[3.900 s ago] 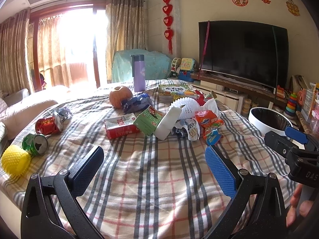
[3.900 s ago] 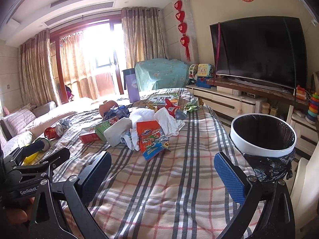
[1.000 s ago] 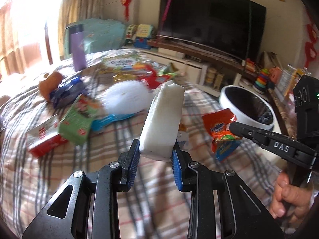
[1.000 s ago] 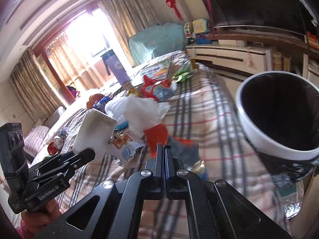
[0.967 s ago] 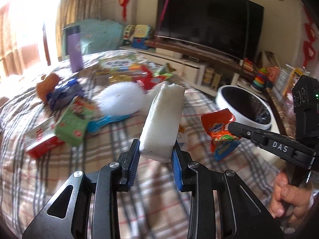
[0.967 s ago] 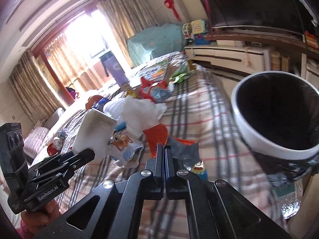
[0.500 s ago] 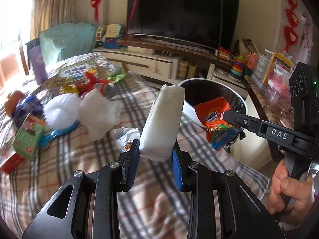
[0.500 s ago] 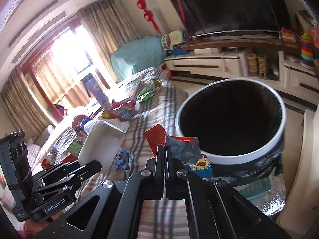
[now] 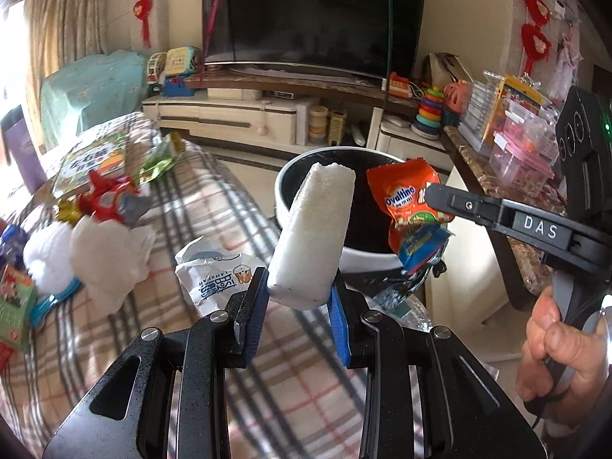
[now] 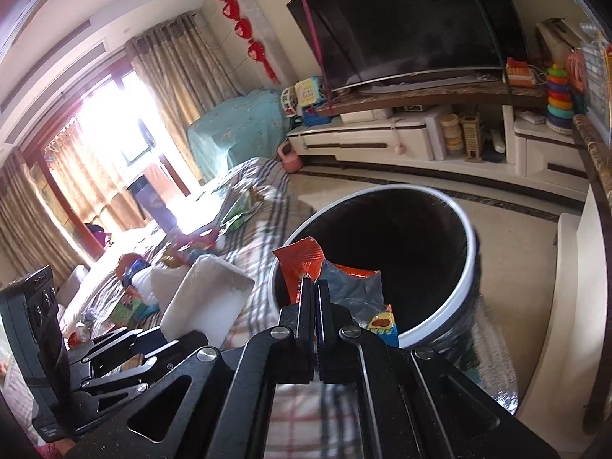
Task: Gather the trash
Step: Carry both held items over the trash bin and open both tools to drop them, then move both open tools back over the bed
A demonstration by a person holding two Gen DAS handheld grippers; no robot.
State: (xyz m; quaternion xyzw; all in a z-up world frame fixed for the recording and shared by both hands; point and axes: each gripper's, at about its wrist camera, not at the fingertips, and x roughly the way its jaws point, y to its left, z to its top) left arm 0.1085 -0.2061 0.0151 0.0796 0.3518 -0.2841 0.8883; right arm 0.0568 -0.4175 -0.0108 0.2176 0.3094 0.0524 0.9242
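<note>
My left gripper (image 9: 294, 298) is shut on a white foam block (image 9: 311, 233), which stands upright between the blue pads in front of the trash bin (image 9: 290, 179). My right gripper (image 10: 315, 306) is shut on an orange Ovaltine wrapper (image 10: 302, 264), which hangs over the near rim of the white bin with its black liner (image 10: 451, 313). In the left wrist view the wrapper (image 9: 409, 206) dangles from the right gripper (image 9: 434, 195) over the bin's mouth. The foam block (image 10: 206, 302) shows at the left of the right wrist view, just short of the bin.
More litter lies on the plaid bedcover (image 9: 229, 222): a white printed bag (image 9: 214, 279), white tissue (image 9: 107, 248), red and green wrappers (image 9: 114, 195). A TV stand (image 9: 267, 111) with toys runs behind the bin. A marble-topped counter (image 9: 493, 191) stands right of it.
Both grippers have swung right from over the bed toward the bin, carrying the foam block and the wrapper. The wrapper now hangs over the bin's rim.
</note>
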